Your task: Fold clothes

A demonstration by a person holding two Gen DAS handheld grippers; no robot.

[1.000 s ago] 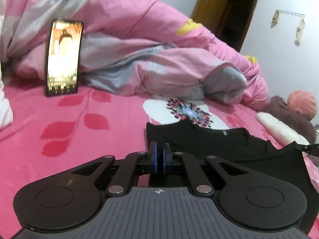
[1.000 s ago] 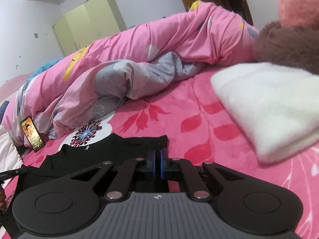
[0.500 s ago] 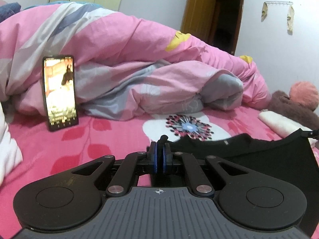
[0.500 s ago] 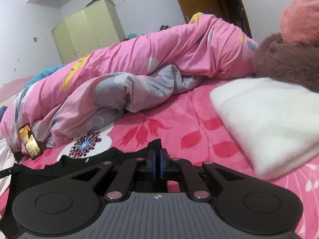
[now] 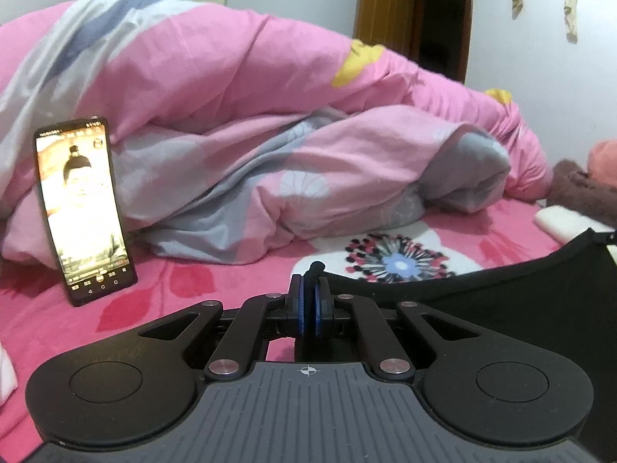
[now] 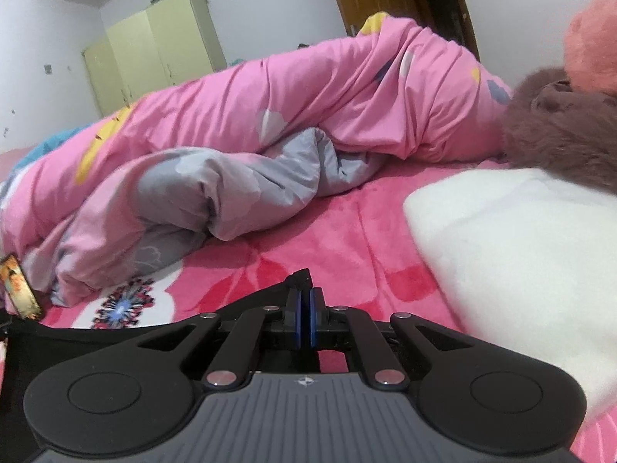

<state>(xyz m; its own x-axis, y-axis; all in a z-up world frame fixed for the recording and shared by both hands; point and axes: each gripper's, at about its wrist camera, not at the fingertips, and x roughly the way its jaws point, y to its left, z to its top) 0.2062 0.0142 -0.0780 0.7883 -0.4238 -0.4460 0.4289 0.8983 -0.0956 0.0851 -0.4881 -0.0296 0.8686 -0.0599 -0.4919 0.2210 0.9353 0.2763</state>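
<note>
1. Where a second ago the black garment (image 5: 501, 301) lay flat on the pink bedsheet (image 5: 162, 301), its edge now stretches taut above it; the left gripper (image 5: 309, 289), tilted slightly downward, is clamped on a corner, nearer the phone (image 5: 85, 208).
2. Seen from the right wrist, the right gripper (image 6: 304, 301) likewise pinches the garment's other corner (image 6: 299, 279), raised off the sheet beside the white towel (image 6: 513, 254).

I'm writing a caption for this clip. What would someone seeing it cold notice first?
Probably the big pink quilt heaped along the back of the bed, with a lit phone propped against it on the left. In front, the left gripper and right gripper each pinch a corner of a black garment stretched between them.
</note>
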